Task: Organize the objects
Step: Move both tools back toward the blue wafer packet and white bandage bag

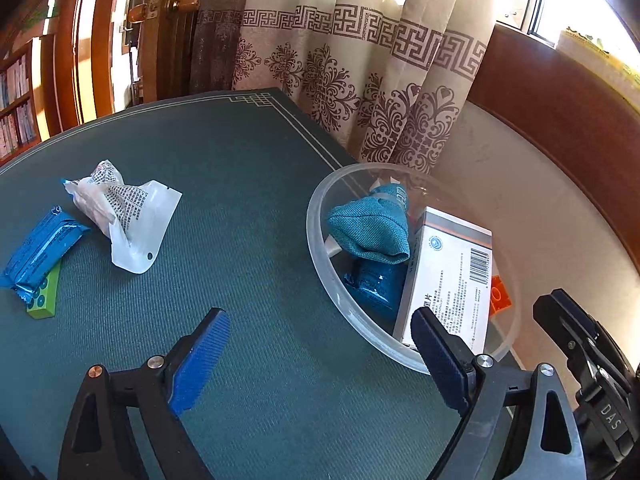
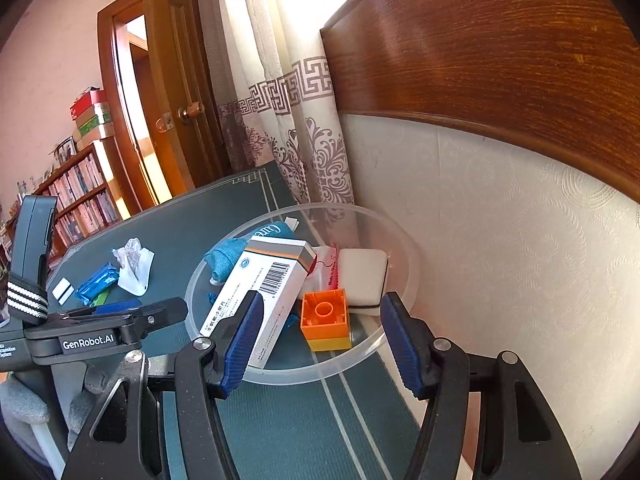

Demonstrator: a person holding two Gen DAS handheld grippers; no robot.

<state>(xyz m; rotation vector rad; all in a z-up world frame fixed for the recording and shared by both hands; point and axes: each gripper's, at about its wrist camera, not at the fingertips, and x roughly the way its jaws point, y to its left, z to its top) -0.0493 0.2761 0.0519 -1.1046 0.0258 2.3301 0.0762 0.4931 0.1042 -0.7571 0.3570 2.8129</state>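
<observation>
A clear plastic bowl (image 1: 320,240) (image 2: 404,276) stands at the table's right edge by the wall. It holds a white medicine box (image 1: 452,276) (image 2: 264,284), a teal cloth pouch (image 1: 372,228) (image 2: 228,258), an orange brick (image 2: 326,314) on a yellow one, a white sponge (image 2: 362,272) and a blue packet (image 1: 380,284). On the table lie a crumpled white bag (image 1: 124,212) (image 2: 134,266), a blue wrapped packet (image 1: 40,250) (image 2: 97,282) and a green brick (image 1: 46,296). My left gripper (image 1: 320,336) is open and empty over the table beside the bowl. My right gripper (image 2: 320,330) is open and empty at the bowl's near rim.
The table has a green cloth (image 1: 248,184). A patterned curtain (image 1: 360,80) and a wall with wood panel (image 2: 500,80) stand close behind the bowl. A small white piece (image 2: 63,290) lies on the table. A bookshelf (image 2: 80,200) and a door (image 2: 172,80) are at the far left.
</observation>
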